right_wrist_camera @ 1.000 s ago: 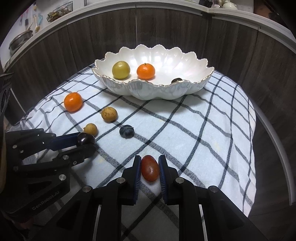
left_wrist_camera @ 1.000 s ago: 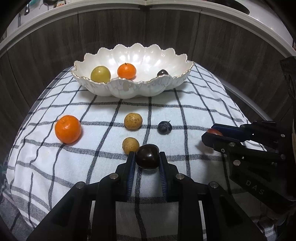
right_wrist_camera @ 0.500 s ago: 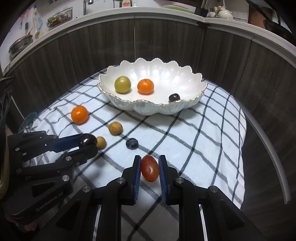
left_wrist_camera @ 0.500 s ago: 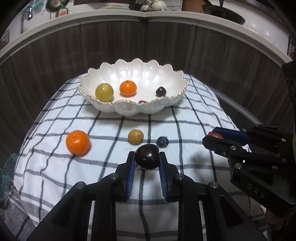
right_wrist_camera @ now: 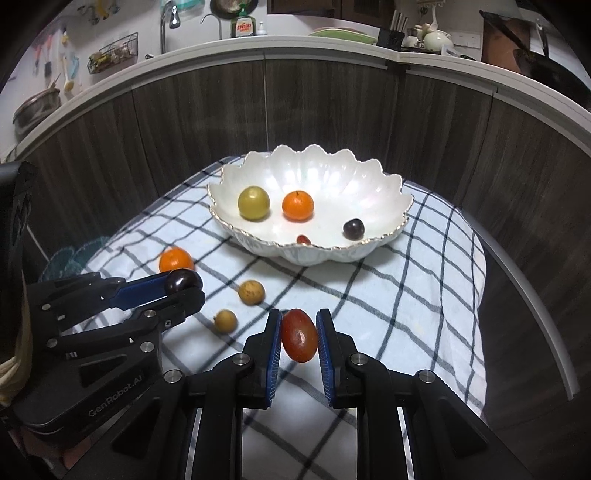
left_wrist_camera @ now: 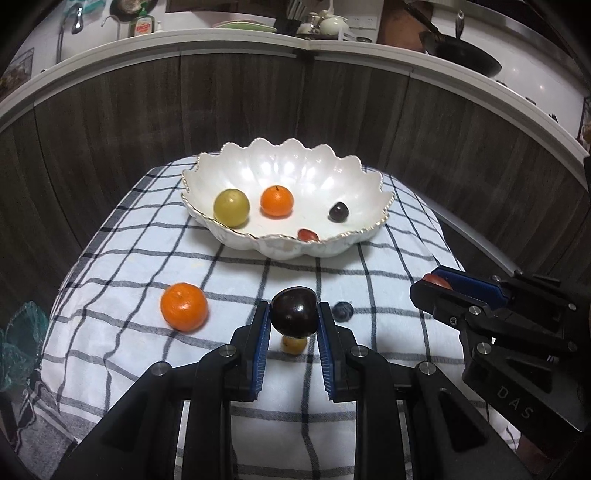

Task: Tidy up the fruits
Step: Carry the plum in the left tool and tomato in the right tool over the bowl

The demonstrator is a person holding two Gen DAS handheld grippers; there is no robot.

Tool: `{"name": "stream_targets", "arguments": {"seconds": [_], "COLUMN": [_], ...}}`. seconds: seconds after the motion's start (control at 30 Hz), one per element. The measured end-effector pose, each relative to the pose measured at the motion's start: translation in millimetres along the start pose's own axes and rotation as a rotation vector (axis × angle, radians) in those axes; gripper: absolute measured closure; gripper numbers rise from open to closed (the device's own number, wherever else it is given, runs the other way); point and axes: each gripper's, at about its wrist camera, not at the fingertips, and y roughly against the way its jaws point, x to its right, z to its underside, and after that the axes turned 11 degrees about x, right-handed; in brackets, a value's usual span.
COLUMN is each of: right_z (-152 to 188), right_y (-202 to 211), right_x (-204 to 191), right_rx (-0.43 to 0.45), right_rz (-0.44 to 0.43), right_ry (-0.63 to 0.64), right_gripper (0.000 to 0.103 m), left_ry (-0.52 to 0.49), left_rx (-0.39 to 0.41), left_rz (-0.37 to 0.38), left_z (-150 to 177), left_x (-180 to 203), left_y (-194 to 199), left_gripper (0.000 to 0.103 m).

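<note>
- Above a checked cloth [left_wrist_camera: 122, 266] spread before dark wood panelling, the left gripper [left_wrist_camera: 294, 318] grips a dark plum [left_wrist_camera: 294, 312] between its blue pads, clear of the fabric; the right wrist view shows the same claw from the side with the plum at its tips.
- To its right, the right gripper [right_wrist_camera: 298, 335] is clamped on an oval red fruit [right_wrist_camera: 299, 335], pinched across its narrow sides and tilted slightly, also held off the cloth. In the left wrist view only a sliver of that red fruit shows at the jaw tips.
- At the far end of the cloth sits a white scalloped bowl [right_wrist_camera: 369, 192] with a gilt rim. Inside it lie a yellow-green round fruit [right_wrist_camera: 253, 203], a small orange [right_wrist_camera: 297, 205] just beside it, a dark cherry-like fruit [right_wrist_camera: 353, 229] toward the right, and a small red fruit [right_wrist_camera: 303, 239] near the front wall, partly hidden by the rim.
- Loose on the cloth, well short of the bowl: a mandarin [left_wrist_camera: 183, 306] on the left, two small tan fruits [right_wrist_camera: 251, 292] [right_wrist_camera: 225, 320] near the middle, and a blueberry [left_wrist_camera: 342, 310] seen just right of the left claw's tips. In the left wrist view one tan fruit peeks out directly under the held plum.
- Along the counter behind stand a dish-soap bottle [right_wrist_camera: 243, 26], a tap [right_wrist_camera: 168, 18], a green plate [right_wrist_camera: 341, 32] and a dark pan [left_wrist_camera: 461, 50].
</note>
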Motion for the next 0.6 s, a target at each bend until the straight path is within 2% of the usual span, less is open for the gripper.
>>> {"name": "stream_targets", "arguments": {"seconds": [0.3, 0.6], "right_z": [-17.7, -37.4], "right_y": [-10.7, -23.3], "right_x": [0.8, 8.0], "right_rx": [0.034, 0.066], "right_rz": [0.028, 0.062], "right_ry": [-0.07, -0.108], "right_gripper": [0.083, 0.083], "left_ry": [0.041, 0.024], "left_rx": [-0.001, 0.018], "left_rz": [-0.006, 0.02], "left_z": [-17.5, -45.9], "left_x": [-19.6, -27.4], "left_y": [-9.0, -22.7], "left_gripper": [0.078, 0.078]}}
